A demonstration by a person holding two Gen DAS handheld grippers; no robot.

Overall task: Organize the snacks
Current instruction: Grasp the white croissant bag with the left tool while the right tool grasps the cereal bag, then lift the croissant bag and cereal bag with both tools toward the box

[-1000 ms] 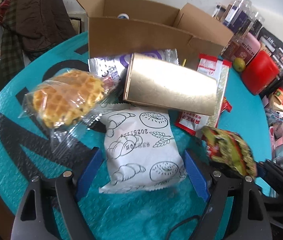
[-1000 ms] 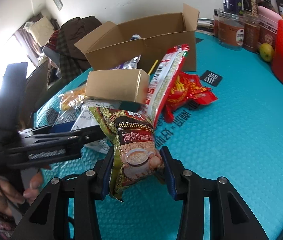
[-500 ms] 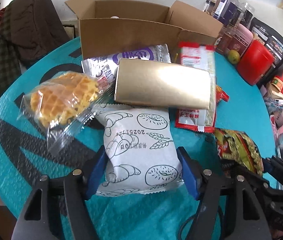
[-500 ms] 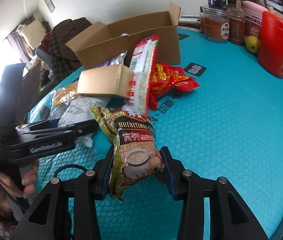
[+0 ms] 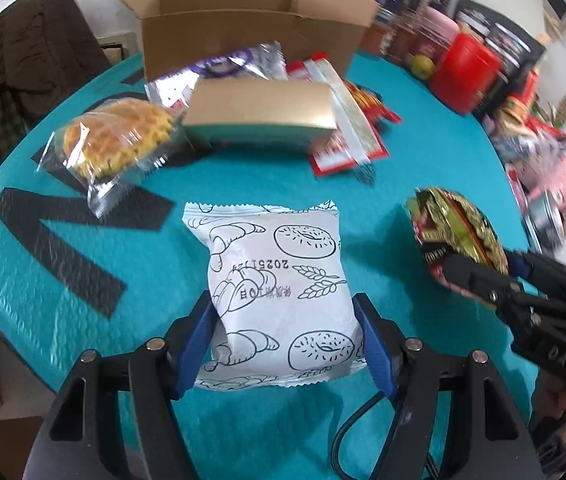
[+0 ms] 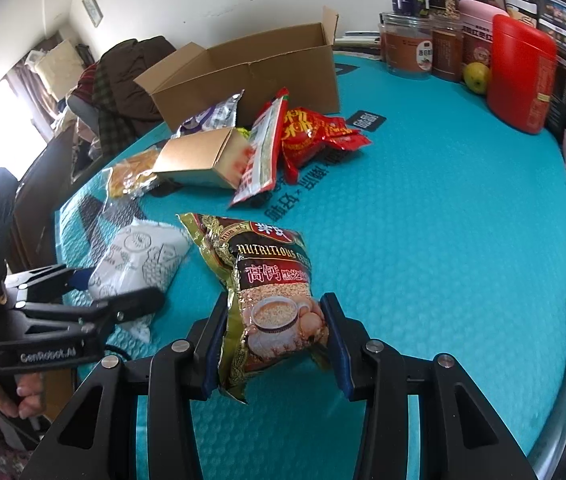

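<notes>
L gripper (image 5: 285, 334): blue-padded fingers (image 5: 195, 344) clamped on the lower sides of the white pillow-style bread packet w/ croissant and doughnut line drawings (image 5: 279, 288). Packet looks air-puffed and soft, film smooth, prob. light; contents likely crushable, so squeeze should stay modest. Hold is low on the body, near the bottom crimp; top end sticks out fwd unsupported and could sag. Packet is over the teal bubble-textured table mat (image 5: 423, 168), well short of the open brown cardboard box (image 5: 243, 36) at the far edge; can't tell if it is lifted clear or resting on the mat.

R gripper (image 6: 275, 340): fingers (image 6: 333, 340) clamped on the gold-and-dark-red foil cereal sachet w/ cup picture (image 6: 267, 292), grip across its lower third. Foil is crinkly and slick, contents granular, so it will shift and flop above the pads; a mid-body grip would be steadier. Sachet leans fwd, upper end toward the box.

Pose: both tools held low and roughly level, side by side, L one left of the R, each pointing at the box. L hand (image 6: 3, 396) wrapped on its handle in the R wrist view.

Loose on mat betw. grippers and box: clear-wrapped waffle (image 5: 115, 144), gold rectangular carton (image 5: 263, 108), long red-and-white strip pack (image 6: 261, 156), red foil packs (image 6: 315, 136), silver-purple packet (image 5: 223, 68). None touched by either tool.
</notes>
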